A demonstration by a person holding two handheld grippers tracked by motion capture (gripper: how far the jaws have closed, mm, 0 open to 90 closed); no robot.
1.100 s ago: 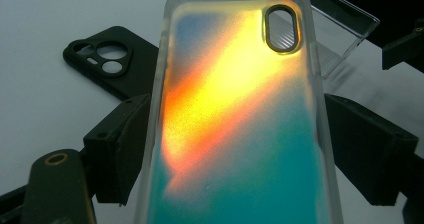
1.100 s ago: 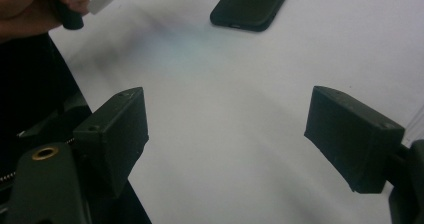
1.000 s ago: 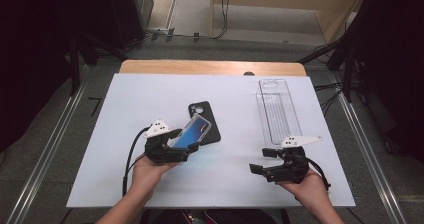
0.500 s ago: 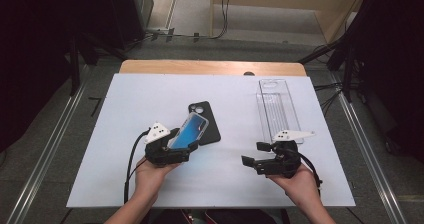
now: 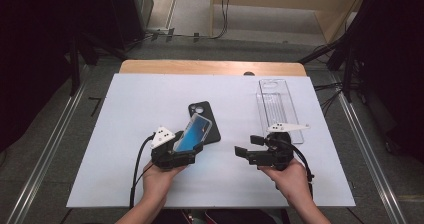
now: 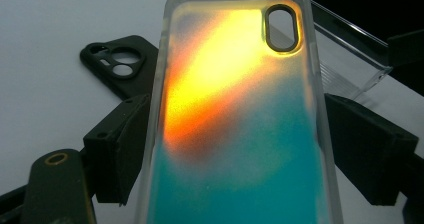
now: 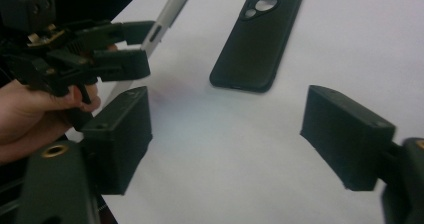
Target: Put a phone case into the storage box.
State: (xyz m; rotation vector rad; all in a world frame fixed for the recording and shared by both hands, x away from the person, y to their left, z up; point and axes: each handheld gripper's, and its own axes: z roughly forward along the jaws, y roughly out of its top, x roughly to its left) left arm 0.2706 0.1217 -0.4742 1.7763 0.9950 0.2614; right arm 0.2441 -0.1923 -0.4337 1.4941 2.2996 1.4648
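The left claw (image 5: 187, 146) is clamped on the colourful phone case (image 6: 240, 119); the right claw (image 5: 247, 146), just narrowing, is apart and empty; the black case (image 5: 206, 121) waits on the surface (image 5: 125, 114).

The high view looks forward and down from above the person's side, taking in the whole white table (image 5: 150, 99). The left gripper view sits very close behind the translucent case (image 6: 240, 114). The right gripper view faces left across the table. All three share the black case (image 5: 207, 121) (image 6: 120, 64) (image 7: 257, 39) — a common landmark.
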